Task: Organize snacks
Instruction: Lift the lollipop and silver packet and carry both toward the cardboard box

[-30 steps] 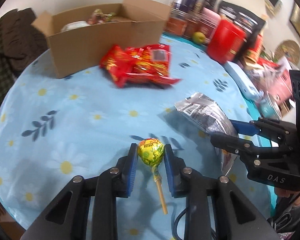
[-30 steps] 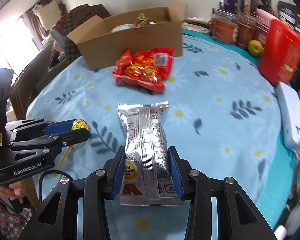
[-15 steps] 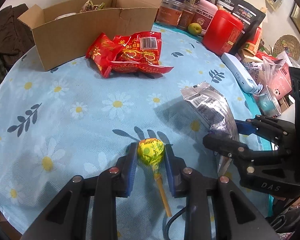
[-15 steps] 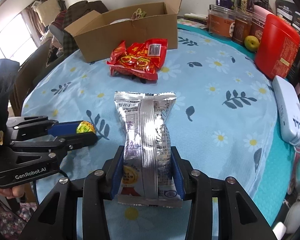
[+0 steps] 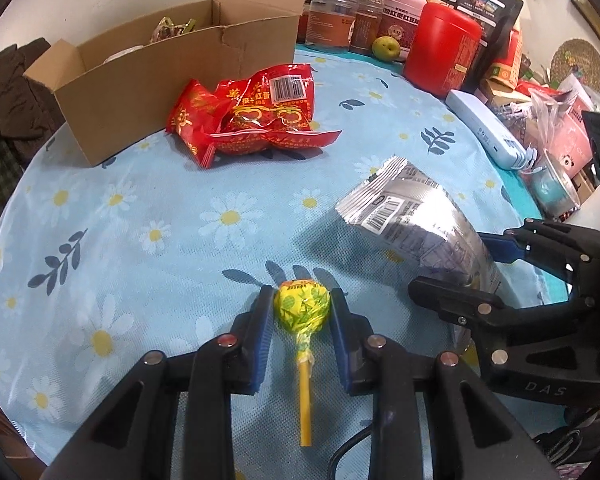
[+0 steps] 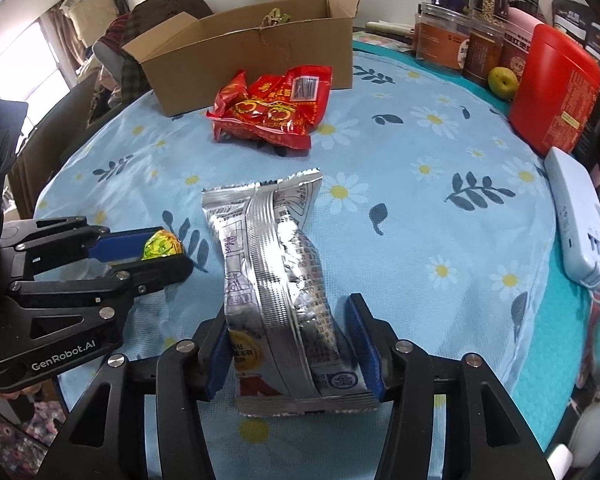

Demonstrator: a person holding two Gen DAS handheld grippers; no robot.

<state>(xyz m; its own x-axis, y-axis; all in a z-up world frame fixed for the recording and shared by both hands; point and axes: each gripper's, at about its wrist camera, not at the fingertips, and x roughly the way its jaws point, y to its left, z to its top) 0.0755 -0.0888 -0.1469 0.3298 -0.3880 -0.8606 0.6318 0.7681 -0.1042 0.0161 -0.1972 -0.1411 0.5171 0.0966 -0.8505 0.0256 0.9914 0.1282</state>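
Both tools tilt steeply down over the worktop point(image 5: 112, 248). The left hand-held gripper point(image 5: 302, 312) is clenched on a yellow lollipop point(image 5: 302, 306). The right hand-held gripper point(image 6: 290, 344) has just been opening; the silver snack packet point(image 6: 276, 280) stands between its pads, the right pad clear of it.

My left claw point(image 5: 302, 318) has blue pads around a yellow, green-speckled lollipop point(image 5: 302, 307). The packet point(image 6: 278, 280) is silver. The counter point(image 5: 140, 208) cloth is pale blue with white daisies.
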